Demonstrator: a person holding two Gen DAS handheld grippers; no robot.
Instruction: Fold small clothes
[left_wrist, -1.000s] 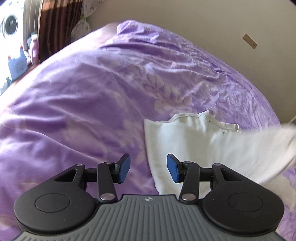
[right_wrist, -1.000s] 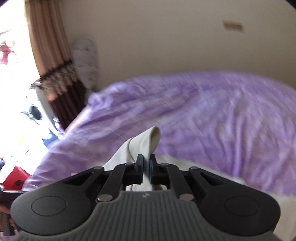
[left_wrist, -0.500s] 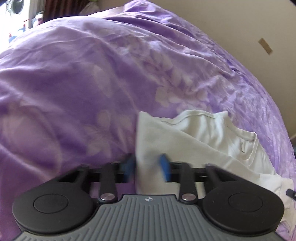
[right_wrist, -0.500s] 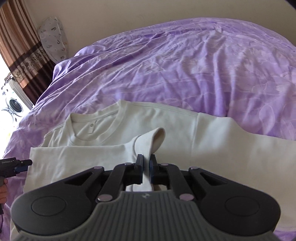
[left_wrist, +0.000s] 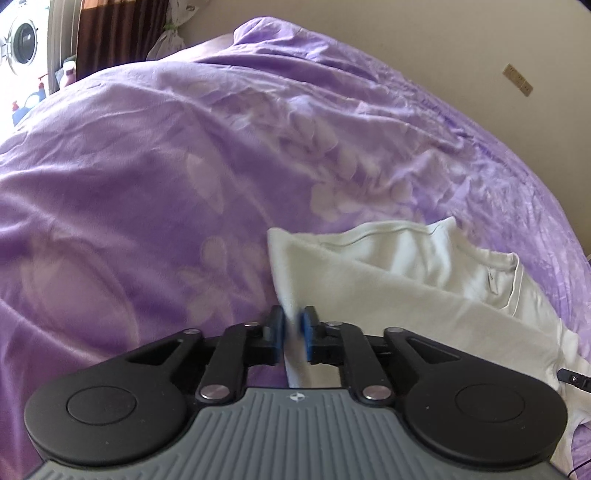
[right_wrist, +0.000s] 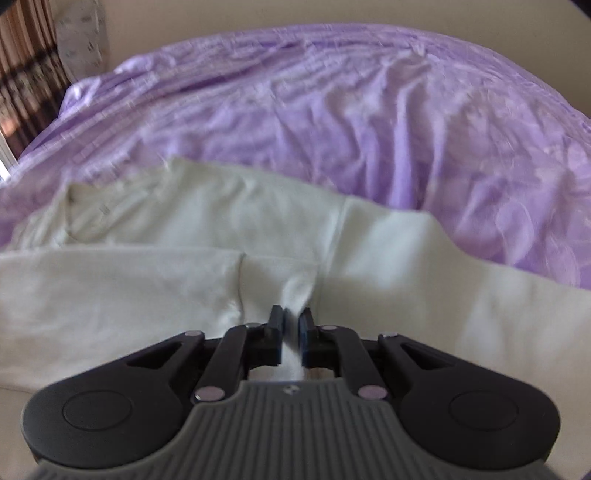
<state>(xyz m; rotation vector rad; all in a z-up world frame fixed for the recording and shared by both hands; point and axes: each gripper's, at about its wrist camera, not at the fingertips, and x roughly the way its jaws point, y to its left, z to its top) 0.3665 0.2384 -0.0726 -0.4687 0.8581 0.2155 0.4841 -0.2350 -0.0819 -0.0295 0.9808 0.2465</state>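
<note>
A white long-sleeved shirt (left_wrist: 406, 295) lies on the purple bedspread (left_wrist: 147, 184), its collar toward the right in the left wrist view. My left gripper (left_wrist: 293, 325) is shut on the shirt's left edge, with cloth pinched between the blue pads. In the right wrist view the shirt (right_wrist: 184, 288) spreads across the bed with a sleeve folded over its body. My right gripper (right_wrist: 291, 325) sits low on it; its jaws are opening, and a puckered fold of the fabric is still between the pads.
The flowered bedspread (right_wrist: 369, 110) stretches far beyond the shirt. A beige wall lies behind the bed. A brown curtain (left_wrist: 110, 33) and a washing machine (left_wrist: 20, 44) are at the far left. The right gripper's tip (left_wrist: 576, 380) shows at the right edge.
My left gripper has dropped to the shirt's edge and shut on it. My right gripper came down with the raised fold, which now lies flat on the shirt.
</note>
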